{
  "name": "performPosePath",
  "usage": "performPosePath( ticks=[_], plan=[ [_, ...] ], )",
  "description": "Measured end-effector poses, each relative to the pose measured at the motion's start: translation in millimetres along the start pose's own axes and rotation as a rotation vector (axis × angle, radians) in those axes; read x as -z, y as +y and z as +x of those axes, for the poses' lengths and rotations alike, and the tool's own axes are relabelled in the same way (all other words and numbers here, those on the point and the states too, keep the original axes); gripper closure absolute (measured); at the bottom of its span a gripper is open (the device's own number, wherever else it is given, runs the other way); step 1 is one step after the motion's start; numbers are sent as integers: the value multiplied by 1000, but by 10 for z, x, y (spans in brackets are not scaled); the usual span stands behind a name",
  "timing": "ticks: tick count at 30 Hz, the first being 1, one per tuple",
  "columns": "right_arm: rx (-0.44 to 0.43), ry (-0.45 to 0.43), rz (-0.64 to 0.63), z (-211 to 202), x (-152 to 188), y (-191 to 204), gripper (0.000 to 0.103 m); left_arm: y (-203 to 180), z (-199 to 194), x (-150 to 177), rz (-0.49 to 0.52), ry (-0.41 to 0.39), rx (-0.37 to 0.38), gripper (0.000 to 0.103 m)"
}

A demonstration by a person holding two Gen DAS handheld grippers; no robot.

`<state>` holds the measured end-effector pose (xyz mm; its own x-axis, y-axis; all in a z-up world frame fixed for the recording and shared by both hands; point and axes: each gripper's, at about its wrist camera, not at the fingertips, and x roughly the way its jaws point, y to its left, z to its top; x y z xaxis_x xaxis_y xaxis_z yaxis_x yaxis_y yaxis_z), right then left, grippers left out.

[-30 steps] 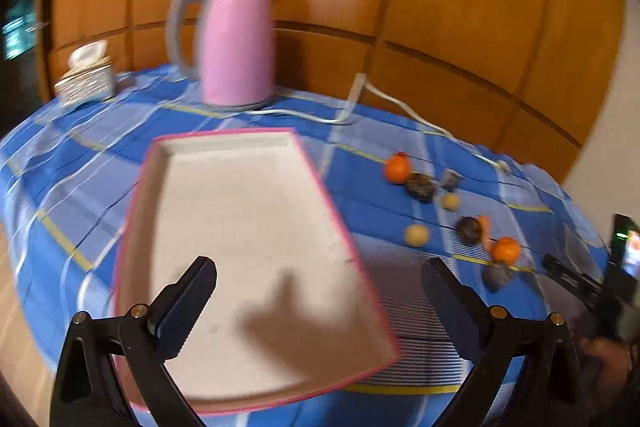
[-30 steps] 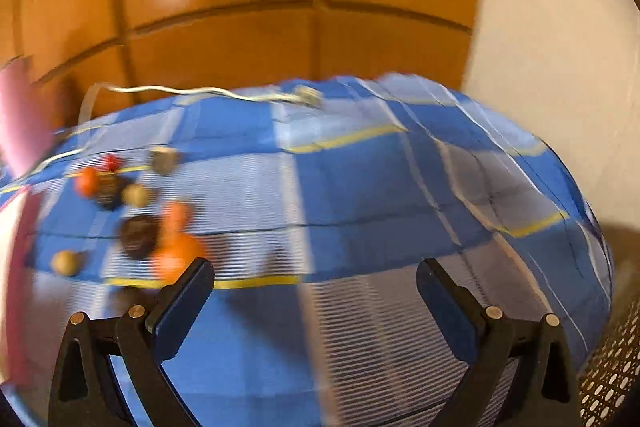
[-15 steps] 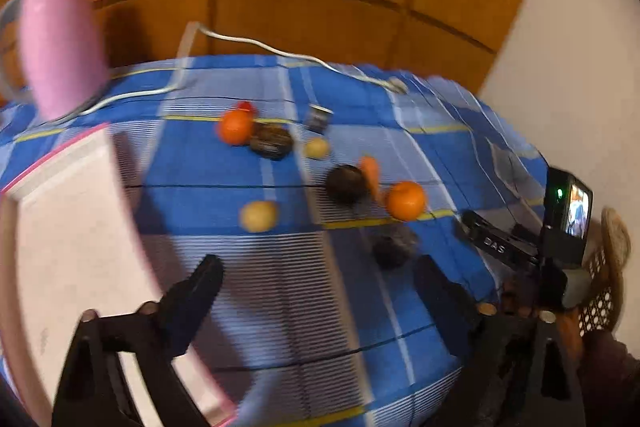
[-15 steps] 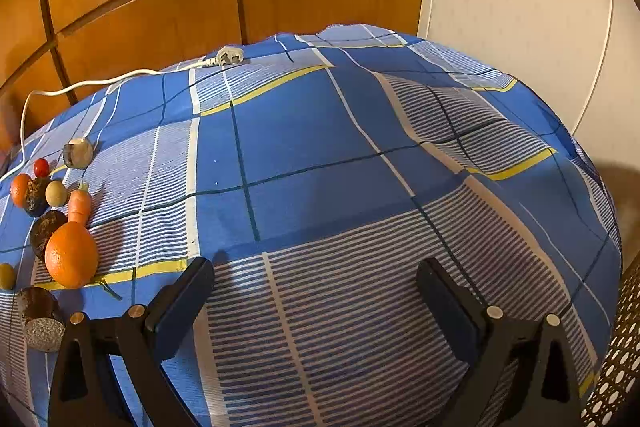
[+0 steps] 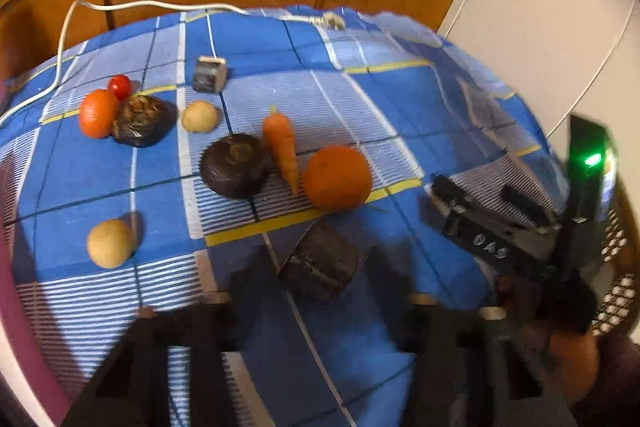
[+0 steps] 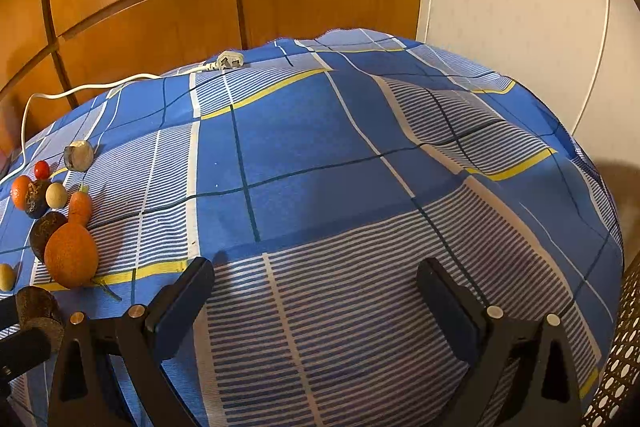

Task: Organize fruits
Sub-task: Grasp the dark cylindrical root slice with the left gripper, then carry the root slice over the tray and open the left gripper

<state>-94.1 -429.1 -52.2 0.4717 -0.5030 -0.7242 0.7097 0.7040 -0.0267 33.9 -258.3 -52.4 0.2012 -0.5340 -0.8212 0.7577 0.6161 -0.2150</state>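
Fruits lie scattered on the blue checked cloth (image 5: 360, 99). My left gripper (image 5: 318, 277) is open, its blurred fingers on either side of a dark brown cut fruit (image 5: 320, 269). Beyond it lie a large orange (image 5: 337, 177), a carrot (image 5: 282, 145), a dark round fruit (image 5: 236, 166), two pale yellow balls (image 5: 110, 243) (image 5: 199, 116), a smaller orange (image 5: 97, 113), a cherry tomato (image 5: 119, 86) and a grey chunk (image 5: 209, 74). My right gripper (image 6: 316, 303) is open and empty over bare cloth, right of the large orange (image 6: 71, 254).
The pink-rimmed tray's edge (image 5: 16, 307) shows at far left. A white cable and plug (image 6: 230, 61) lie at the table's back by the wooden wall. The right gripper's body (image 5: 520, 239) sits right of the fruits. A woven basket (image 6: 620, 359) stands off the table's right edge.
My left gripper has swung right from the tray and moved in on the fruits, and now straddles the dark cut fruit. The right gripper has barely moved in the last half second.
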Motion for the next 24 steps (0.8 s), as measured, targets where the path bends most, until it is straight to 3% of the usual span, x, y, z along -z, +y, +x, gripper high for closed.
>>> performPosePath(
  ticks=[5,10,13,15,21,24],
  plan=[
    [-1,-1,1,1,1,-7,0,37,-202,92,-31,-46,39,70],
    [1,0,-1,0,1,-5,0,465,-766,168,-200,-159,21,70],
    [2,1,-3,-3,1,-4,0,924,-1141,281,-319,-227,-58,70],
    [3,1,-4,-3,3,-4,0,1267,-1333,392,-387,-246,-149,70],
    [4,5,-6,-1,4,-2,0,2087,-1606,706,-515,-243,-385,70],
    [5,9,-7,5,0,3,0,2430,-1612,852,-582,-225,-455,70]
  ],
)
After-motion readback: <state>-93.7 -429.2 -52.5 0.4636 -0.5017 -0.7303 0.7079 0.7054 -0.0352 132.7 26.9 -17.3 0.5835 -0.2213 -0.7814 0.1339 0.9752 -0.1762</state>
